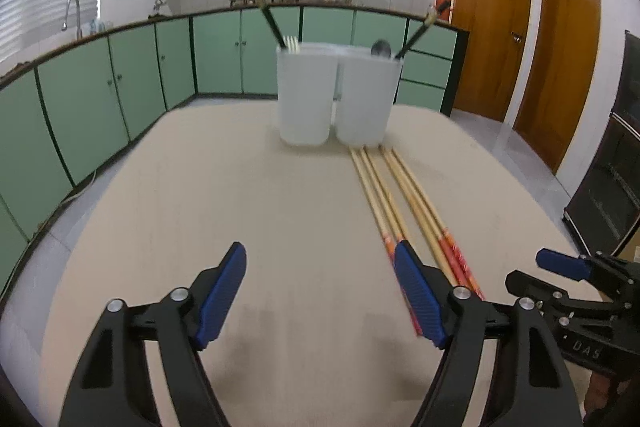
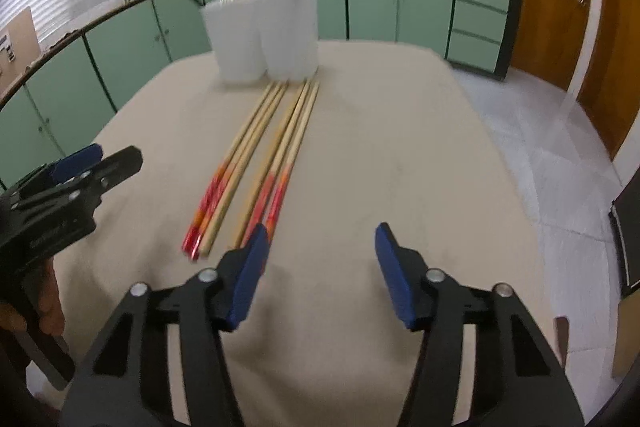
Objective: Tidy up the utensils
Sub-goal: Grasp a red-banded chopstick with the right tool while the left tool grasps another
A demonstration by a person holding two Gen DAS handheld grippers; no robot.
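Both tongs gape with nothing between the pads: left gripper (image 1: pixel 320 297), right gripper (image 2: pixel 320 277); the chopsticks (image 2: pixel 256 163) lie loose on the table (image 2: pixel 400 155), running toward twelve o'clock, tips by the white holders (image 2: pixel 260 35); a hasty pinch could roll or scatter them.

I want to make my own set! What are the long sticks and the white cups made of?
The chopsticks look like bamboo or wood: pale tan, matte, with glossy red-orange painted ends. The white holders look like frosted plastic: milky and slightly see-through, though blur leaves that unsure.
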